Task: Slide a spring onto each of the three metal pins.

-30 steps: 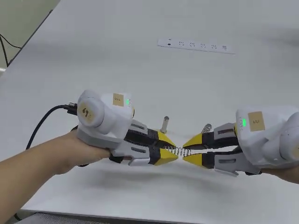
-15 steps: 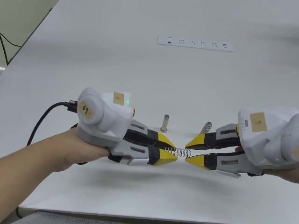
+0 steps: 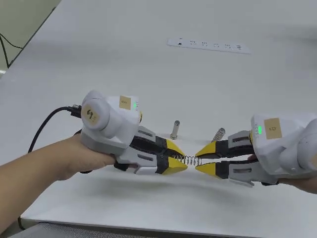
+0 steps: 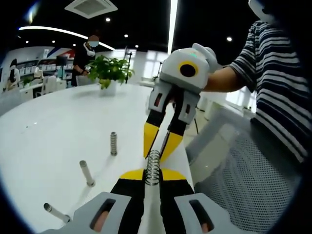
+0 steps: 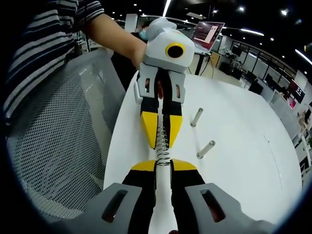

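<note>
left hand-held gripper (image 3: 179, 162) is clamped on the spring (image 3: 190, 160), and the coil pokes straight out past its yellow tips. right hand-held gripper (image 3: 198, 162) meets it nose to nose, jaws a narrow gap apart around the spring's free end. gripping or just hugging it? can't tell. beyond the meeting tips, on the tabletop (image 3: 148, 74), a bare metal pin (image 3: 175, 130) stands upright. just past the right hand-held gripper's jaws a second pin (image 3: 218, 135) leans, already wearing a coil. far beyond both lies a power strip (image 3: 208, 46).
</note>
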The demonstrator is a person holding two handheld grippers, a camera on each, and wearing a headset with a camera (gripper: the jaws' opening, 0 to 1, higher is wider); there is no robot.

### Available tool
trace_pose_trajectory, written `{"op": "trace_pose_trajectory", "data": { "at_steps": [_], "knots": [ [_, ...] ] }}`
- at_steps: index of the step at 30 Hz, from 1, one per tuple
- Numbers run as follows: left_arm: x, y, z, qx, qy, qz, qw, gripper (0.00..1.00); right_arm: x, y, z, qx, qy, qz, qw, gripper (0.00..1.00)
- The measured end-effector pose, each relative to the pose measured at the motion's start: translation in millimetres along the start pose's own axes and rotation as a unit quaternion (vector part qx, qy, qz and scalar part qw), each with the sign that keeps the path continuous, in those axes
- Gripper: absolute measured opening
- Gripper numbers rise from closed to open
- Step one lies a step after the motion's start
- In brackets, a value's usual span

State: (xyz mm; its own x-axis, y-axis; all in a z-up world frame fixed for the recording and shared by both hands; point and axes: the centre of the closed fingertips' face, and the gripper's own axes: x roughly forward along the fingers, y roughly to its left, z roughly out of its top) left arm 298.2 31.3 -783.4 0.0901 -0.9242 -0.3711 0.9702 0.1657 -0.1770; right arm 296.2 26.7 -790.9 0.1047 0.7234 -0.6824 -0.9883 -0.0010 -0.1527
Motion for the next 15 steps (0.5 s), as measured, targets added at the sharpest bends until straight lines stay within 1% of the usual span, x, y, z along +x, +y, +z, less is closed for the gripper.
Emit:
{"op": "trace_pose_trajectory", "data": {
  "at_steps": [3, 9, 11, 13, 14, 15],
  "knots": [
    [0.1, 0.7, -1.6, 0.000, 0.004, 0.002, 1.0000, 0.03, -2.7, -1.3, 3.4, 0.001, -0.005, -0.002, 1.0000, 0.07],
    [1.4, 0.6, -4.0, 0.007, 0.009, 0.001, 0.9999, 0.03, -5.8, -1.5, 9.8, -0.010, -0.003, 0.003, 0.9999, 0.07],
    [1.7, 0.3, -6.9, 0.009, 0.015, 0.001, 0.9998, 0.03, -7.4, -2.1, 14.3, -0.008, -0.010, 0.003, 0.9999, 0.07],
    [2.8, 0.9, -9.3, 0.015, 0.022, 0.002, 0.9997, 0.03, -9.0, -1.9, 22.8, -0.001, -0.027, 0.006, 0.9996, 0.07],
    [3.0, 1.8, -9.8, 0.016, 0.023, 0.003, 0.9996, 0.03, -9.3, -1.6, 24.0, 0.000, -0.026, 0.007, 0.9996, 0.07],
    [2.8, 2.3, -9.8, 0.017, 0.023, 0.004, 0.9996, 0.03, -8.3, -1.3, 24.4, -0.009, -0.020, 0.006, 0.9997, 0.07]
  ]
}}
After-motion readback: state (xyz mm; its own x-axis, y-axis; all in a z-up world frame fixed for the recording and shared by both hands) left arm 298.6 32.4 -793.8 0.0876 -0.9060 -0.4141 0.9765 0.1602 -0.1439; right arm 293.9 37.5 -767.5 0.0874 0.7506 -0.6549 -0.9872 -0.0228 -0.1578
